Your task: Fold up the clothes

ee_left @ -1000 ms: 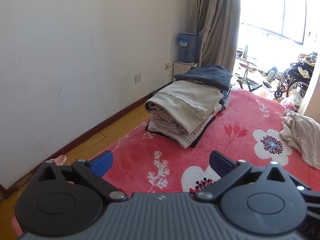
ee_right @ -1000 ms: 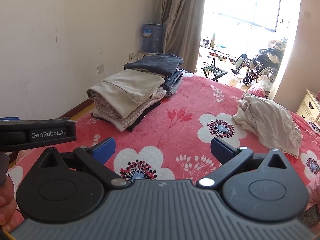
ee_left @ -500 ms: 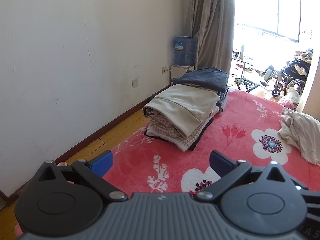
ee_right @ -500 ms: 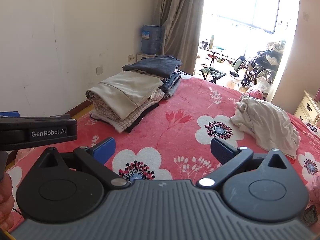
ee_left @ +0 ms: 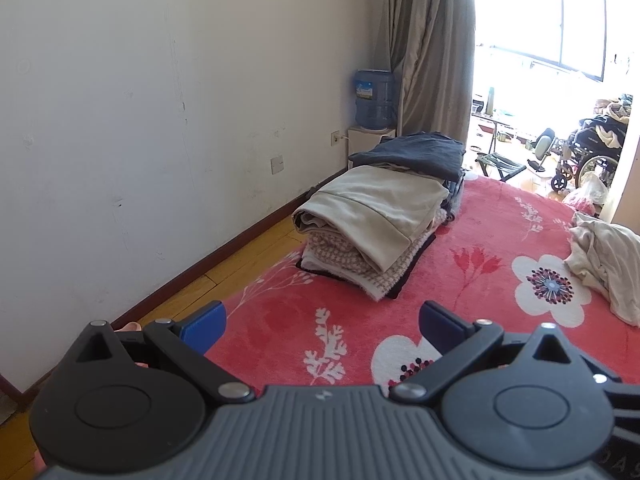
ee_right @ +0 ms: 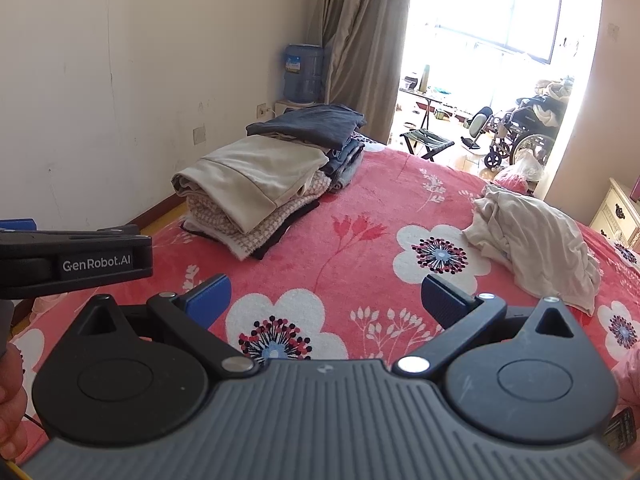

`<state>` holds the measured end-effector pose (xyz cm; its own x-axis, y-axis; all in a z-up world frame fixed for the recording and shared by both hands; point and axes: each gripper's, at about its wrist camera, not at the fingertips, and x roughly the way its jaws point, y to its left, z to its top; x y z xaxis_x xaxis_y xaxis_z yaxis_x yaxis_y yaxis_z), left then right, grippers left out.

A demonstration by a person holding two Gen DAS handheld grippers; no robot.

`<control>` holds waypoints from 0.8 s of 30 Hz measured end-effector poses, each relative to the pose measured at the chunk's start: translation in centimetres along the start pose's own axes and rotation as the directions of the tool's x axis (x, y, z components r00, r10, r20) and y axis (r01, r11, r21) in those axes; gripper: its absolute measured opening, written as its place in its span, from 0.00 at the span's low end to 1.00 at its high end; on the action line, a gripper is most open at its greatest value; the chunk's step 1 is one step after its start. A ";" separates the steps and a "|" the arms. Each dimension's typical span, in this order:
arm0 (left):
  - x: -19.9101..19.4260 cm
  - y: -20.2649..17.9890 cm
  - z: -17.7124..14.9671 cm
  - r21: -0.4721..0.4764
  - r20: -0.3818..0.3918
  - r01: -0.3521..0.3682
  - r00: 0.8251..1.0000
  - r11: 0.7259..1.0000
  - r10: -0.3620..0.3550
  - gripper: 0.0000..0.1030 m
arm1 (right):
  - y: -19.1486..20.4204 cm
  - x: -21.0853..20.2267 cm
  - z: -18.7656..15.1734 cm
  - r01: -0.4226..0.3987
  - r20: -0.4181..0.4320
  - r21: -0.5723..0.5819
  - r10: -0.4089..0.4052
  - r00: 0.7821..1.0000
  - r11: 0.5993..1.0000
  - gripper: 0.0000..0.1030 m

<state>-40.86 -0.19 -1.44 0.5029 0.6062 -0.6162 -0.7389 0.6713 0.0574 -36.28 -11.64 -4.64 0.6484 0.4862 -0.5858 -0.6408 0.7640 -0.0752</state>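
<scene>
A big bed (ee_right: 360,216) with a red blanket and white flowers fills the middle and lower part of both views. A white wall (ee_left: 160,120) takes up the left side, and a grey curtain (ee_left: 432,48) hangs at the top middle beside a bright window (ee_right: 492,8).

A pile of folded clothes (ee_left: 372,224) sits on the bed near its left edge, in the middle of the left wrist view. A tan piece lies on top at the front, and a dark blue folded piece (ee_right: 312,124) lies on top at the back. A crumpled cream cloth (ee_right: 536,240) lies loose on the bed at the right side of the frame, well apart from the pile.

The left tongs (ee_left: 320,320) are at the bottom of their view, spread wide with nothing between the blue tips. They hang over the near part of the bed. The right tongs (ee_right: 326,296) are spread wide too, and hold nothing.

A blue water bottle (ee_left: 374,98) stands by the curtain. A wheelchair (ee_right: 520,128) is in the sunny room at the upper right. A hand (ee_right: 12,392) shows at the lower left edge of the right wrist view.
</scene>
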 end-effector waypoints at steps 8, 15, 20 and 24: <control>0.1 0.2 0.0 -0.001 -0.003 0.002 1.000 1.000 -0.002 1.00 | 0.1 0.0 0.0 0.001 -0.002 0.001 -0.001 1.000 1.000 0.99; 0.0 0.3 -0.1 -0.002 -0.002 0.000 1.000 1.000 0.000 1.00 | 0.2 0.0 0.0 0.002 -0.004 -0.001 -0.002 1.000 1.000 0.99; -0.1 0.2 -0.2 0.002 -0.002 0.003 1.000 1.000 -0.003 1.00 | 0.2 0.0 -0.1 0.002 -0.004 -0.002 -0.002 1.000 1.000 0.99; -0.2 0.1 -0.1 0.004 -0.003 0.003 1.000 1.000 -0.003 1.00 | 0.2 0.0 -0.1 0.003 -0.006 -0.001 -0.003 1.000 1.000 0.99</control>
<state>-41.11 -0.25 -1.43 0.5040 0.6029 -0.6185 -0.7356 0.6749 0.0584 -36.47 -11.49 -4.69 0.6480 0.4813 -0.5903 -0.6393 0.7649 -0.0781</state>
